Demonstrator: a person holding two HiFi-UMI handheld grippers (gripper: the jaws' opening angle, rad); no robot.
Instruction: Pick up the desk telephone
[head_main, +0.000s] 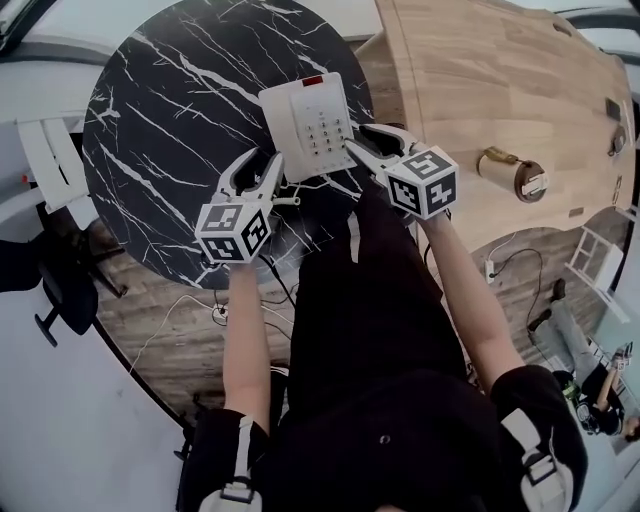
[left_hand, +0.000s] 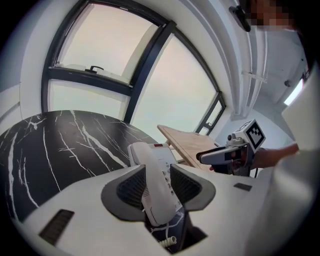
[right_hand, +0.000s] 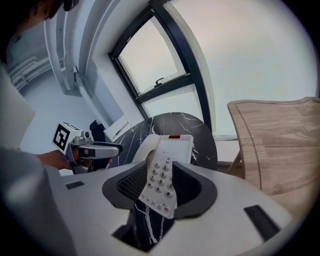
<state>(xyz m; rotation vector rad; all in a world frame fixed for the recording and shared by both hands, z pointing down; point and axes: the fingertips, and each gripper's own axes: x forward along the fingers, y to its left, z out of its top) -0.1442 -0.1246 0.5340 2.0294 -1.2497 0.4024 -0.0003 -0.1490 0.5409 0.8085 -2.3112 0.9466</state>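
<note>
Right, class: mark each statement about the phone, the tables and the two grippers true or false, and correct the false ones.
1. The phone sits on the black table. True.
2. The phone is black. False: it is white.
3. A wooden table stands beside the black one. True.
4. Both grippers are at the phone's left. False: the left gripper is at its left, the right gripper at its right.
5. Both grippers' jaws are shut. False: they stand apart.

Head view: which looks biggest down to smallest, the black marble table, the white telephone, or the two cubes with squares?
1. Black marble table
2. Desk telephone
3. Left gripper's marker cube and right gripper's marker cube: alike, no ranking; both are nearer the camera.
</note>
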